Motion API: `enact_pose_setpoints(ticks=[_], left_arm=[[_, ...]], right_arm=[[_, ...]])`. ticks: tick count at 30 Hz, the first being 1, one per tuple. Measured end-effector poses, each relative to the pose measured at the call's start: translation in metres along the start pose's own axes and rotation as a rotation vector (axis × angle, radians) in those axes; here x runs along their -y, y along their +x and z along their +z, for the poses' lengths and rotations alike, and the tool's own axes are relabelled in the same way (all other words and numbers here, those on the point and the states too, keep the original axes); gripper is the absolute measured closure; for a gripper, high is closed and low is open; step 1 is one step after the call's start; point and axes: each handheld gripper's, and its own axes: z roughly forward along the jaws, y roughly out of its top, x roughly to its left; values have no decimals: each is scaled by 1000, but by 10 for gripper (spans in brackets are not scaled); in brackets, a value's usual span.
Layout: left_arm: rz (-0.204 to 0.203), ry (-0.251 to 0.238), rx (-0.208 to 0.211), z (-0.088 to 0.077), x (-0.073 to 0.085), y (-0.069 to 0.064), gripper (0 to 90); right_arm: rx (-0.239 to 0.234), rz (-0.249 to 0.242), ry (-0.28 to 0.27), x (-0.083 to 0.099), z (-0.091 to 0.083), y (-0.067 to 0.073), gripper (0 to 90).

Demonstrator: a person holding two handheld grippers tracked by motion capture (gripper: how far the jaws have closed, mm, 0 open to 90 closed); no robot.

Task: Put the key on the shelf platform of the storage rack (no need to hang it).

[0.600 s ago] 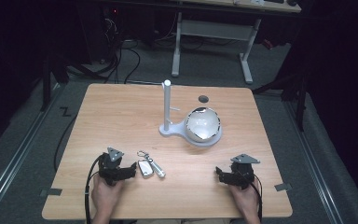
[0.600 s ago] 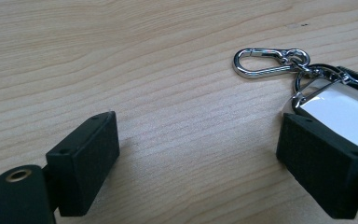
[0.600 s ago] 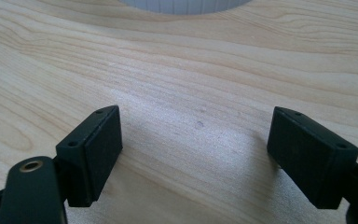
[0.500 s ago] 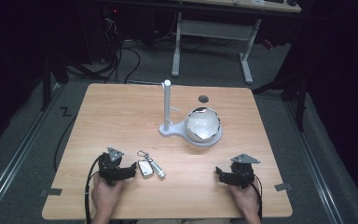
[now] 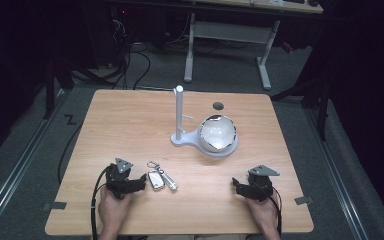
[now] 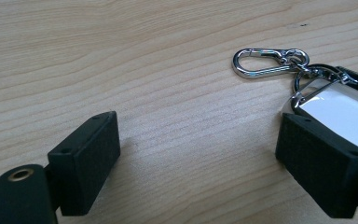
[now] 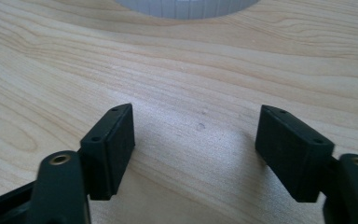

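A bunch of keys (image 5: 159, 177) with a silver fob and a carabiner clip lies on the wooden table (image 5: 130, 125), front left of centre. My left gripper (image 5: 137, 183) rests on the table just left of the keys, open. In the left gripper view the carabiner (image 6: 265, 62) and the silver fob (image 6: 340, 109) lie by my right jaw, with bare wood between the jaws. My right gripper (image 5: 237, 186) rests at the front right, open, jaws wide over bare wood (image 7: 196, 135). A white stand (image 5: 179, 116) with a post and a bowl-shaped dish (image 5: 217, 134) sits mid-table.
A small dark round spot (image 5: 218, 105) marks the table behind the dish. The white base of the stand (image 7: 186, 8) shows at the top of the right gripper view. A desk frame and cables stand on the floor beyond the table.
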Motion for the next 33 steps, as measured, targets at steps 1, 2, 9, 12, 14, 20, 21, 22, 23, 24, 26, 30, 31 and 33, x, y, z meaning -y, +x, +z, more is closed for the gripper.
enact_pose_setpoints(ticks=[1,2,9,12,14,20,21,22,23,24,26,30,31,33], left_arm=[[0,1,0,0,0,0,142],[0,1,-1,0,0,0,142],[-1,0,-1,0,0,0,144],[-1,0,-1,0,0,0,144],[-1,1,0,0,0,0,144],[-1,0,-1,0,0,0,144],[-1,0,-1,0,0,0,145],[0,1,1,0,0,0,145],[0,0,0,0,0,0,146],[0,-1,0,0,0,0,146],[0,-1,0,0,0,0,147],[0,-1,0,0,0,0,148],[0,-1,0,0,0,0,148],[0,-1,0,0,0,0,148]], right_arm=[[3,1,-4,0,0,0,332],[3,-1,-6,0,0,0,349],[-7,-31,-32,0,-3,6,449],[-47,-23,-51,-1,-6,12,485],[-77,-33,-59,-4,-7,17,502],[-157,-74,-68,-15,-6,35,501],[-157,-74,-68,-15,-6,35,501],[-189,-80,-67,-18,-4,41,499],[-200,-85,-67,-20,-3,45,500],[-212,-91,-70,-21,-3,49,502],[-240,-99,-70,-25,-1,58,506],[-287,-121,-67,-31,3,72,516],[-324,-129,-68,-36,6,82,518],[-360,-145,-61,-40,10,93,515]])
